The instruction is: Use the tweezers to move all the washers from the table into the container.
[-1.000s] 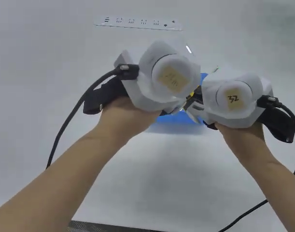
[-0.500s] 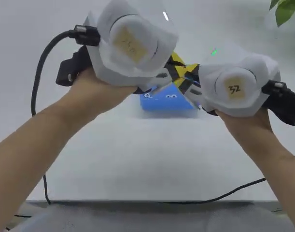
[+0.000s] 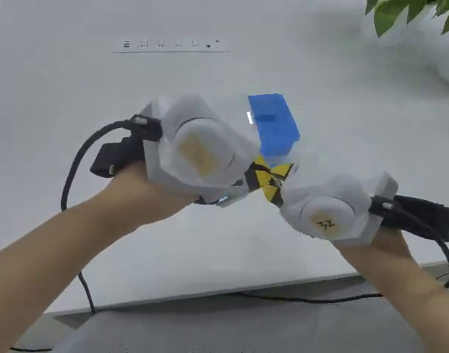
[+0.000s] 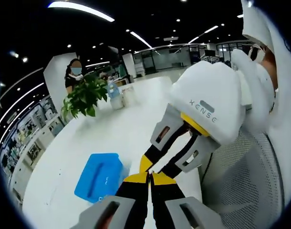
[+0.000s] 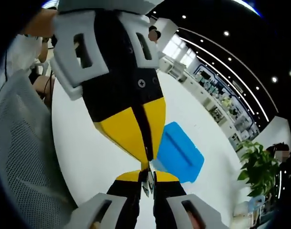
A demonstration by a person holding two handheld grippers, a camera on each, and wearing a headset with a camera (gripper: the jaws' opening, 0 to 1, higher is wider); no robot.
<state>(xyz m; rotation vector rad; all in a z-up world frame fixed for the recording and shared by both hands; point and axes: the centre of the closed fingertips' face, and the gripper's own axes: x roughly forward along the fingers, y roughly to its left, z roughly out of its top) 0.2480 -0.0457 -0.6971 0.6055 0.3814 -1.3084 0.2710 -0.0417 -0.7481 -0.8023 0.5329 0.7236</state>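
Your left gripper (image 3: 262, 175) and right gripper (image 3: 273, 188) meet tip to tip over the worktop (image 3: 209, 243). The container (image 3: 273, 122) sits on it just behind them, with the power strip (image 3: 170, 45) far back and the plant (image 3: 411, 11) back right.

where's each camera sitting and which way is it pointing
Head view: on the headset, looking down at the white table and blue container; both forearms and grippers show.
Left gripper view: on the left gripper, looking along its jaws past the container toward a potted plant; the right gripper enters from the right.
Right gripper view: on the right gripper, facing the left gripper's yellow tips, container beyond.
Shared: all three see the container.
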